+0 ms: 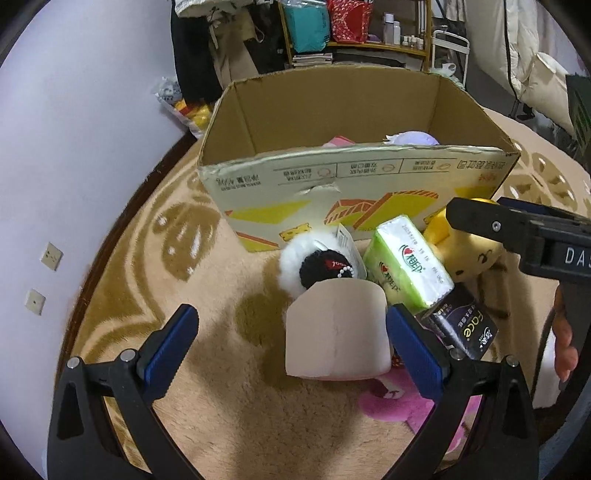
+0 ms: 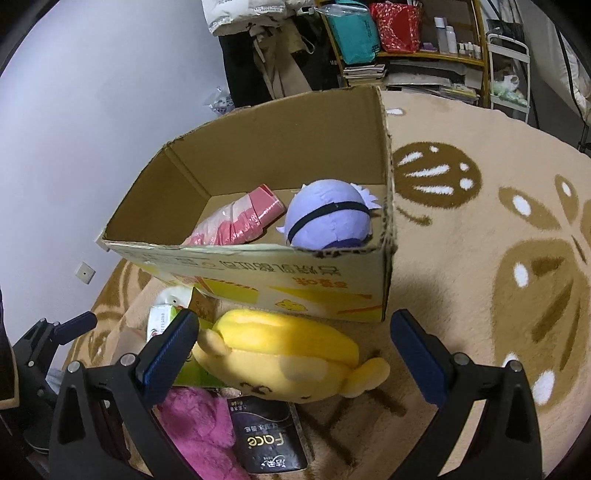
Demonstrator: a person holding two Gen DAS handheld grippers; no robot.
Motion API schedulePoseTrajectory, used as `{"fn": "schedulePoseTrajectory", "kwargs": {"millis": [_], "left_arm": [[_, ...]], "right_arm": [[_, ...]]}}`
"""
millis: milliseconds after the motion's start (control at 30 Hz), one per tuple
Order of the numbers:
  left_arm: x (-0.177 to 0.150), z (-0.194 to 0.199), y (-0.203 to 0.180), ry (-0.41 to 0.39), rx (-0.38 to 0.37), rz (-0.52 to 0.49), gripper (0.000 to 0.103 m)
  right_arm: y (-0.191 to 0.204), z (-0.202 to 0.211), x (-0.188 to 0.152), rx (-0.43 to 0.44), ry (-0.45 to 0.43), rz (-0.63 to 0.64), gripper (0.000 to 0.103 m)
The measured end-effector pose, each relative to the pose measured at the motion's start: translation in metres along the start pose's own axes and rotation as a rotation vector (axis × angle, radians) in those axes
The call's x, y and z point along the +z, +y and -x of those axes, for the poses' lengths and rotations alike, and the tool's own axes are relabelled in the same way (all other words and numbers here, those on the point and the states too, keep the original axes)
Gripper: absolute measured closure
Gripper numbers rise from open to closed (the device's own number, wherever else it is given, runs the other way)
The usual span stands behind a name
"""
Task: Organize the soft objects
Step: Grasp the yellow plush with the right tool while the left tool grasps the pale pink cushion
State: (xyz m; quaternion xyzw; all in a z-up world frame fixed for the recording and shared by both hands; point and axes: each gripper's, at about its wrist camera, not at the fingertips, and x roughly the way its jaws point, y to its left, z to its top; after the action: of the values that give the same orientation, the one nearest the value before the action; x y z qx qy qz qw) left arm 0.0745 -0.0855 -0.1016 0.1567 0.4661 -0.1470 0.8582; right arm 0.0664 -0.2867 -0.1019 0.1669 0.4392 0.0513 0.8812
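Left wrist: left gripper spread wide, roll sitting off-centre against its right pad, before the cardboard box. Closing may push it aside.

Right wrist: right gripper gaping wide around yellow plush beside box; fingers risk snagging neighbours.

It was a home, prob. a bedroom or living rm. A plush beige carpet w/ brown pattern covered the floor. Clothes hung against the pale wall. A wooden shelf held toiletry bottles, bags and stacked books. Wall sockets sat low on the wall, and white bedding lay at the far right.
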Motion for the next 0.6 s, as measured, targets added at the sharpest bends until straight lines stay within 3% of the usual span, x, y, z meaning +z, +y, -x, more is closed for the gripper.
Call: {"fn": "schedulePoseTrajectory", "kwargs": {"millis": [267,400,467,600], "left_arm": [[-0.001,-0.015,0.014,0.071,-0.094,0.099,0.002],[-0.003,-0.018,0.014,0.080,-0.094,0.102,0.002],[-0.005,-0.017,0.010,0.079,-0.089,0.084,0.003],[-0.006,-0.014,0.005,0.069,-0.085,0.061,0.014]], "right_arm": [[-0.008,-0.003,-0.003,0.024,0.000,-0.061,0.000],[-0.011,-0.009,-0.005,0.052,0.030,-0.081,0.000],[-0.010,-0.012,-0.006,0.017,0.035,-0.077,0.000],[-0.007,-0.012,-0.008,0.021,0.037,-0.059,0.005]]}}
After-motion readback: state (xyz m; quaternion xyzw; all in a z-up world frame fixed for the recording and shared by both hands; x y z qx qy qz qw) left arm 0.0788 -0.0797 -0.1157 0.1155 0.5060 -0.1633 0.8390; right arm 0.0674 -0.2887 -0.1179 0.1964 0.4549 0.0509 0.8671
